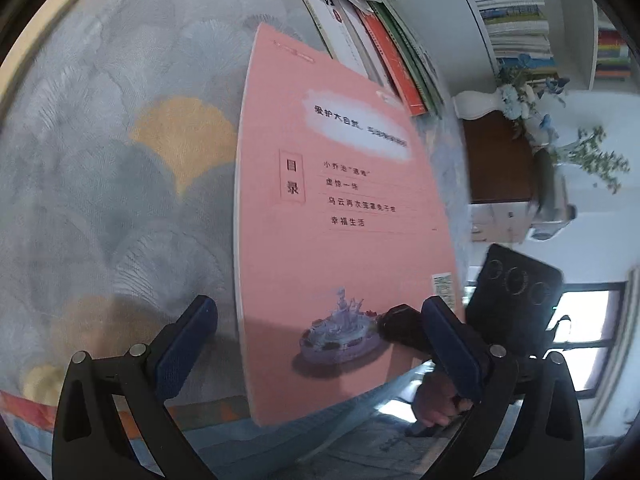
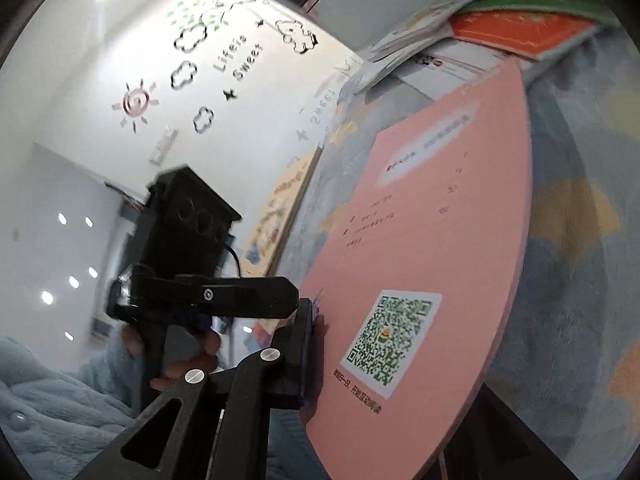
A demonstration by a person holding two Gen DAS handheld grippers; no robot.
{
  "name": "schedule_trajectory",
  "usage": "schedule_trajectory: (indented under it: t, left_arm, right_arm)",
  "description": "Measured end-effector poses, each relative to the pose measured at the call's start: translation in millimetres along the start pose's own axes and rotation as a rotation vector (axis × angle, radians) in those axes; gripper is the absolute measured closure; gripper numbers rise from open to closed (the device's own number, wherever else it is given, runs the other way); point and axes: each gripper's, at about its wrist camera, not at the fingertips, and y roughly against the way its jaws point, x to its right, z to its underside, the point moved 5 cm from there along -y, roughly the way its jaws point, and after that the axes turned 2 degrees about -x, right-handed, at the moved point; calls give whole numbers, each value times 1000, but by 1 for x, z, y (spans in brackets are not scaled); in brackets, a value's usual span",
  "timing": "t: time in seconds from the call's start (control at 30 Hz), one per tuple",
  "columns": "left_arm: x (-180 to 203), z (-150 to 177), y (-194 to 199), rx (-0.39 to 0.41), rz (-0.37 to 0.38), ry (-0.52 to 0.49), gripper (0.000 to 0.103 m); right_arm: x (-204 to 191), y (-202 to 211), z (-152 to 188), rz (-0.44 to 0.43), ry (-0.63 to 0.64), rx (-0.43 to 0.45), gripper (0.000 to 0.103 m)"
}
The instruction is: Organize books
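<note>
Left wrist view, surface: a bed (image 1: pixel 120 168) under a grey-blue cover with orange fan shapes; a white shelf of stacked books (image 1: pixel 516 20) stands past its far right corner.
Pink book (image 1: pixel 340 208): raised on edge above the cover, long axis running away from the camera toward the far edge.
Left tongs (image 1: pixel 316 344): released, jaws wide, the book's near end between them, neither pad visibly pressing it.
Right tongs (image 1: pixel 400 326): clenched on the book's near right edge.
Nearby: leaning books (image 1: pixel 384 52) at the far edge, just beyond the pink book.

Right wrist view, background: a white wall with cloud and sun stickers.
Pink book (image 2: pixel 432 264): back cover with a QR code fills the right.
Right tongs (image 2: pixel 310 354): grasping its edge.
Left tongs (image 2: pixel 292 296): just beside the same edge, so both are close.
</note>
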Motion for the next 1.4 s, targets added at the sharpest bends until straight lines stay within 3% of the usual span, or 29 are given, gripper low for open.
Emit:
schedule_trajectory:
  t: [0.1, 0.17, 0.3, 0.37, 0.43, 0.47, 0.5, 0.53, 0.57, 0.63, 0.67, 0.73, 0.87, 0.9, 0.93, 0.97, 1.0, 1.07, 1.13, 1.27, 1.4]
  left_arm:
    - [3, 3, -8, -36, 72, 46, 1]
    - [9, 5, -13, -53, 62, 24, 1]
    - [19, -2, -8, 26, -109, -65, 8]
    - [18, -5, -8, 31, -202, -91, 24]
    - [16, -5, -7, 36, -254, -104, 32]
    - [15, -5, -7, 39, -266, -108, 38]
    - [13, -5, -6, 44, -285, -111, 41]
    - [12, -6, -4, 56, -308, -112, 51]
    - [9, -7, -1, 74, -329, -113, 61]
    - [4, -10, 3, 98, -341, -92, 76]
    - [1, -10, 4, 102, -337, -82, 82]
    - [-5, -11, 7, 109, -329, -65, 85]
    - [-9, -8, 8, 97, -307, -63, 85]
    - [-9, -8, 7, 94, -299, -63, 84]
    - [-8, -7, 7, 90, -268, -55, 74]
    - [-5, -6, 4, 89, -228, -37, 60]
    - [-4, -7, 3, 101, -181, -11, 49]
    - [1, -8, 0, 109, -62, 20, 9]
    - [5, -8, -5, 112, -24, 22, 1]
    - [5, -10, -6, 134, -61, 44, 1]
    - [-9, -12, 1, 206, 22, 185, 1]
  right_arm:
    - [7, 0, -9, -63, -44, 24, 90]
    - [10, -1, -8, -70, -63, 22, 90]
    - [8, -8, -3, 11, -9, -49, 90]
    - [4, -14, -1, 91, 47, -83, 90]
    - [4, -17, -1, 207, 94, -103, 87]
    - [5, -19, -1, 275, 112, -116, 83]
    - [7, -20, -1, 330, 121, -124, 67]
    - [8, -20, -1, 372, 131, -125, 62]
    - [7, -18, -2, 379, 134, -116, 58]
    - [6, -12, -5, 432, 149, -93, 40]
    - [7, -9, -6, 463, 151, -83, 23]
    - [10, -7, -7, 454, 134, -79, 17]
    - [18, 3, -5, 431, 90, -41, 19]
    - [20, 5, -4, 444, 85, -35, 36]
    - [25, 7, -4, 481, 76, -35, 50]
    - [28, 9, -3, 495, 62, -30, 70]
    - [32, 18, 2, 476, 35, -22, 75]
    - [37, 19, 2, 433, -6, -9, 77]
    - [40, 22, 4, 396, -36, 1, 77]
    - [51, 28, 5, 298, -121, 32, 79]
    - [61, 35, 8, 199, -193, 50, 81]
